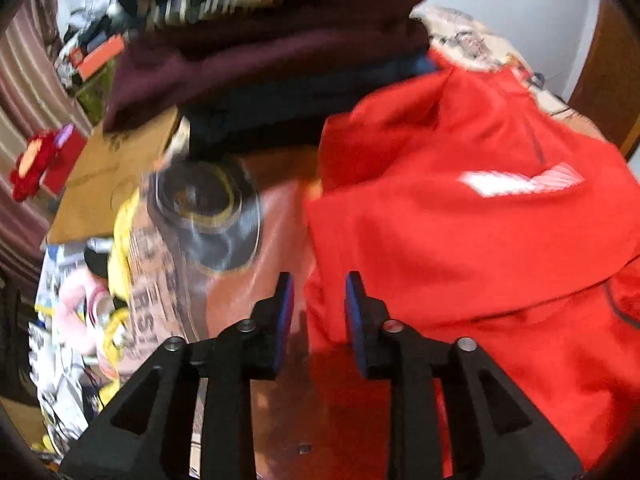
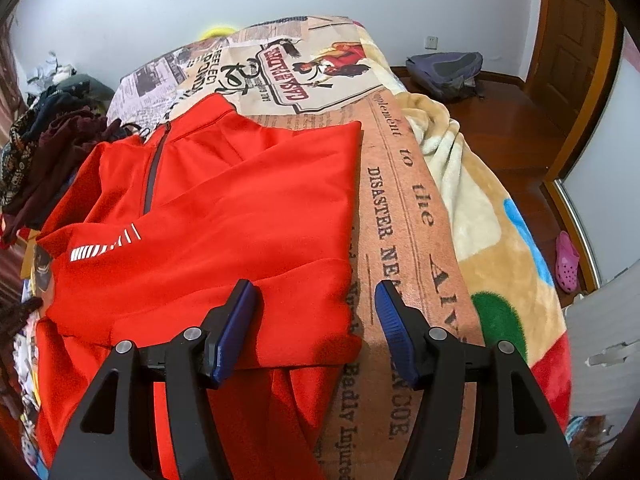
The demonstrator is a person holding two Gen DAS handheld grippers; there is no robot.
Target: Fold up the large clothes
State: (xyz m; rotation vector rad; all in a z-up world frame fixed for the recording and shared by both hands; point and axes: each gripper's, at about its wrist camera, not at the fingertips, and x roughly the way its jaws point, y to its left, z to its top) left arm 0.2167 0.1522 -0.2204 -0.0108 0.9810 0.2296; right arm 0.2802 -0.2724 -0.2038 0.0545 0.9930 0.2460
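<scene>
both claws open, empty: left claw (image 1: 319, 312) blurred at red jacket (image 2: 208, 216) edge, right claw (image 2: 316, 324) straddling hem. risk: pinching newspaper-print blanket (image 2: 400, 200) too.

A tall pile of folded clothes (image 1: 264, 52) blocks the bed's far left; bare newsprint bedspread (image 2: 404, 216) right of the red jacket (image 2: 224, 216) lies open.

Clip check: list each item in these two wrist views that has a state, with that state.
Red zip-neck pullover: spread on the printed bedspread, one side folded inward, zipper closed.
Newspaper-print bedspread: laid flat under the pullover.
Stack of dark folded clothes: piled beside the pullover; view blurred.
Left gripper: open, at the pullover's edge, holding nothing.
Right gripper: open, over the pullover's lower corner, holding nothing.
Wooden door: closed.
</scene>
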